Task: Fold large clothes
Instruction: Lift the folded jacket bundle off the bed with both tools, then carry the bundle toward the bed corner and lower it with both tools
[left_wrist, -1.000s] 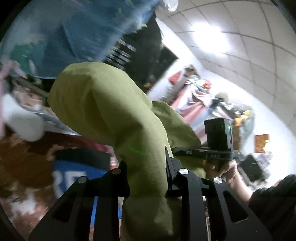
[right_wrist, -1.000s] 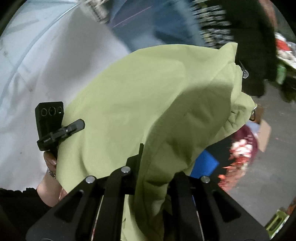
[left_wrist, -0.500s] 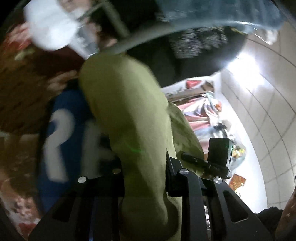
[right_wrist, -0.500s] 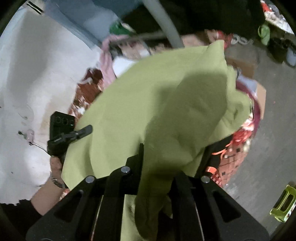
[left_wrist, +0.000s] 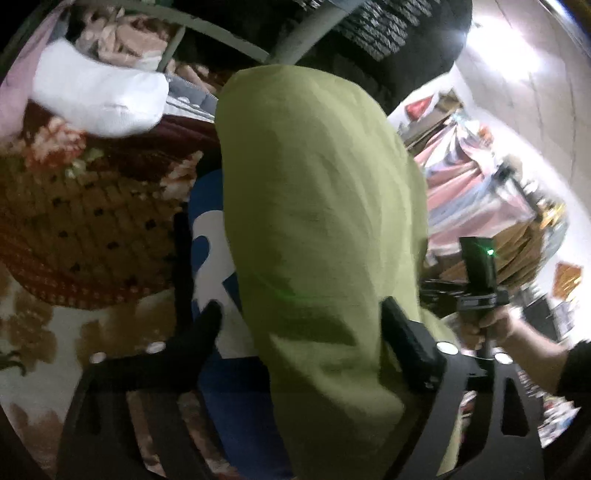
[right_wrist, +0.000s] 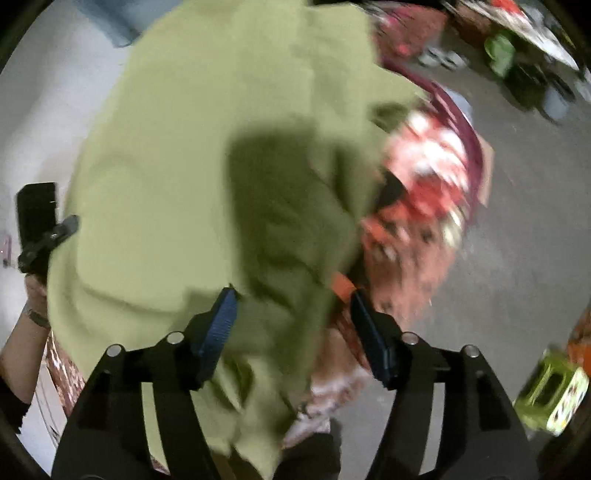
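Note:
A large olive-green garment (left_wrist: 317, 229) fills the middle of both views, and in the right wrist view it (right_wrist: 207, 177) spreads over the upper left. My left gripper (left_wrist: 299, 310) has its jaws wide apart, with the cloth draped between the fingers. My right gripper (right_wrist: 291, 306) is also open, its blue pads (right_wrist: 218, 328) apart with the cloth lying between them. Each gripper shows in the other's view: the right one (left_wrist: 480, 280) held by a hand, the left one (right_wrist: 40, 229) at the far left.
A red and brown floral blanket (left_wrist: 74, 229) covers the surface below, seen also in the right wrist view (right_wrist: 417, 206). A blue garment with white lettering (left_wrist: 210, 243) lies under the green one. A white pillow (left_wrist: 99, 99) sits at the back left. Grey floor (right_wrist: 517, 236) with a green stool (right_wrist: 550, 391) is at right.
Both grippers were shut on the green garment and have opened. Both have tilted down towards the blanket, and the garment has dropped lower.

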